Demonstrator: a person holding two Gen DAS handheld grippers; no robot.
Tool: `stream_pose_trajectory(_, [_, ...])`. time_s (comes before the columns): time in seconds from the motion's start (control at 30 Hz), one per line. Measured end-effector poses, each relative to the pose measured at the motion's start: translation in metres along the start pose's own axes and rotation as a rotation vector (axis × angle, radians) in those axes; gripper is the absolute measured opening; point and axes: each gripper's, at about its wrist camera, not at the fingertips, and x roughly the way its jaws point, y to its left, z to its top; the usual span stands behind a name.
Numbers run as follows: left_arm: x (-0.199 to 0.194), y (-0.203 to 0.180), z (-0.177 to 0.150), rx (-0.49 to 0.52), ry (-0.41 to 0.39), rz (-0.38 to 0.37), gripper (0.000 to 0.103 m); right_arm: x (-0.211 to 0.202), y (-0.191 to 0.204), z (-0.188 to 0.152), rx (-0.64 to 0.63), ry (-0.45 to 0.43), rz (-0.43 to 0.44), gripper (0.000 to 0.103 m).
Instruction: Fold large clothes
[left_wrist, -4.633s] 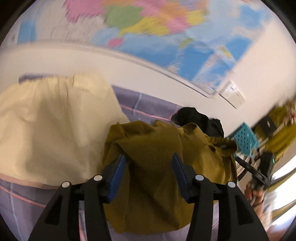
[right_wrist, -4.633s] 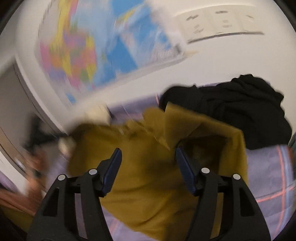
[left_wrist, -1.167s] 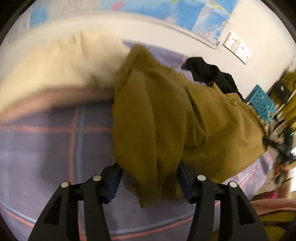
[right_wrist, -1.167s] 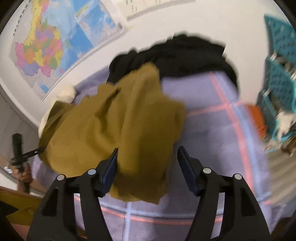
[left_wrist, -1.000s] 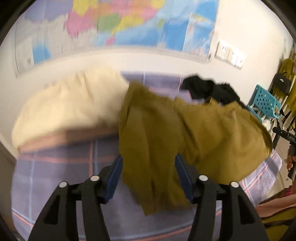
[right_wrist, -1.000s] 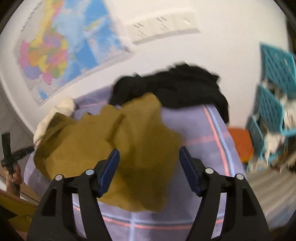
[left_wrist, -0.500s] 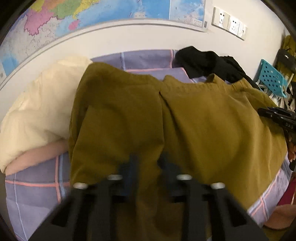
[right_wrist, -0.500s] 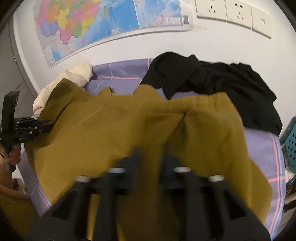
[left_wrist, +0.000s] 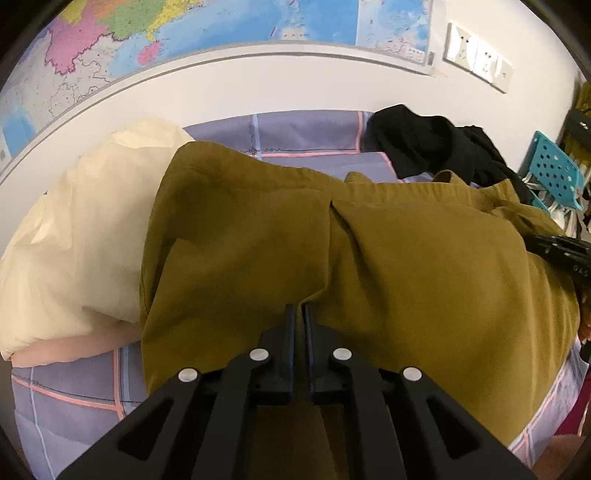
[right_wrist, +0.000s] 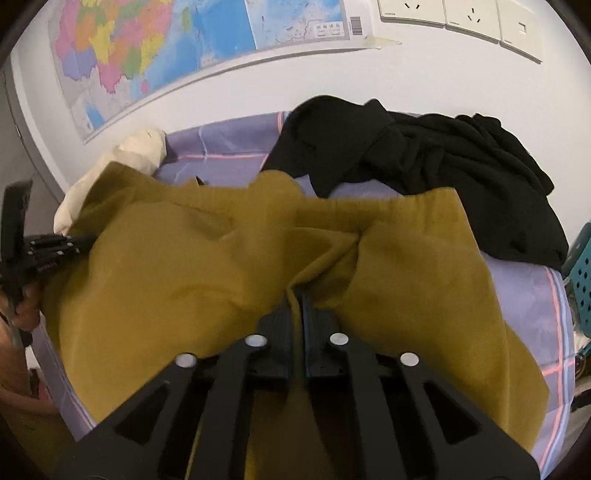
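Observation:
An olive-mustard garment (left_wrist: 388, 266) lies spread across the purple checked bed sheet (left_wrist: 303, 136). My left gripper (left_wrist: 298, 312) is shut on the garment's near edge, the cloth pinched between its blue pads. My right gripper (right_wrist: 297, 295) is shut on the near edge of the same garment (right_wrist: 177, 280) further to the right. The right gripper's side shows at the right edge of the left wrist view (left_wrist: 561, 251). The left gripper's side shows at the left edge of the right wrist view (right_wrist: 40, 247).
A cream garment (left_wrist: 81, 236) lies bunched to the left on the sheet. A black garment (right_wrist: 424, 162) is heaped at the back right. A wall map (right_wrist: 155, 48) and sockets (right_wrist: 458, 18) are behind. A teal plastic stool (left_wrist: 554, 173) stands at the right.
Both grippers were open over the crumpled olive garment; they have closed on its near edge. The garment now lies spread wide across the sheet instead of bunched.

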Motion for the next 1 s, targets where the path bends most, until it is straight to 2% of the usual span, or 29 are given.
stream_pose_trajectory(0.03, [-0.003, 0.000, -0.002, -0.005, -0.007, -0.010, 0.010, -0.005, -0.001, -0.001, 0.013, -0.010, 0.010, 0.012])
stream_pose_trajectory(0.1, [-0.008, -0.002, -0.004, 0.002, -0.021, -0.012, 0.019, -0.016, -0.004, -0.001, 0.043, -0.035, 0.035, 0.036])
stream_pose_trajectory(0.13, [-0.011, -0.005, -0.006, 0.013, -0.032, -0.005, 0.024, -0.021, -0.005, 0.000, 0.052, -0.049, 0.041, 0.039])
stream_pose_trajectory(0.2, [-0.018, -0.012, -0.010, 0.041, -0.058, -0.003, 0.029, -0.031, -0.009, 0.003, 0.062, -0.080, 0.035, 0.043])
stream_pose_trajectory(0.27, [-0.024, -0.018, -0.013, 0.064, -0.076, -0.024, 0.032, -0.034, -0.015, 0.008, 0.073, -0.089, 0.012, 0.045])
stream_pose_trajectory(0.37, [-0.023, -0.024, -0.015, 0.084, -0.070, -0.038, 0.035, -0.022, -0.024, 0.015, 0.110, -0.051, 0.007, 0.046])
stream_pose_trajectory(0.43, [-0.018, -0.025, -0.015, 0.088, -0.056, -0.037, 0.035, -0.003, -0.025, 0.019, 0.111, 0.013, 0.000, 0.038])
stream_pose_trajectory(0.5, [-0.012, -0.027, -0.016, 0.084, -0.037, -0.031, 0.035, 0.008, -0.017, 0.019, 0.060, 0.050, -0.025, 0.022])
stream_pose_trajectory(0.6, [-0.010, -0.027, -0.017, 0.076, -0.033, -0.025, 0.036, 0.008, -0.014, 0.020, 0.053, 0.037, -0.038, 0.019])
stream_pose_trajectory(0.73, [-0.014, -0.029, -0.016, 0.068, -0.038, -0.014, 0.039, -0.008, -0.018, 0.020, 0.092, -0.013, -0.016, 0.024])
stream_pose_trajectory(0.77, [-0.016, -0.030, -0.016, 0.071, -0.045, -0.008, 0.040, -0.015, -0.016, 0.018, 0.087, -0.031, -0.014, 0.027])
stream_pose_trajectory(0.8, [-0.018, -0.031, -0.017, 0.075, -0.050, -0.006, 0.042, -0.020, -0.015, 0.017, 0.087, -0.044, -0.006, 0.036])
stream_pose_trajectory(0.83, [-0.020, -0.032, -0.017, 0.077, -0.053, -0.005, 0.047, -0.027, -0.013, 0.015, 0.086, -0.062, 0.010, 0.038])
stream_pose_trajectory(1.0, [-0.026, -0.037, -0.022, 0.086, -0.068, 0.030, 0.052, -0.052, -0.007, 0.002, 0.080, -0.119, 0.063, 0.042])
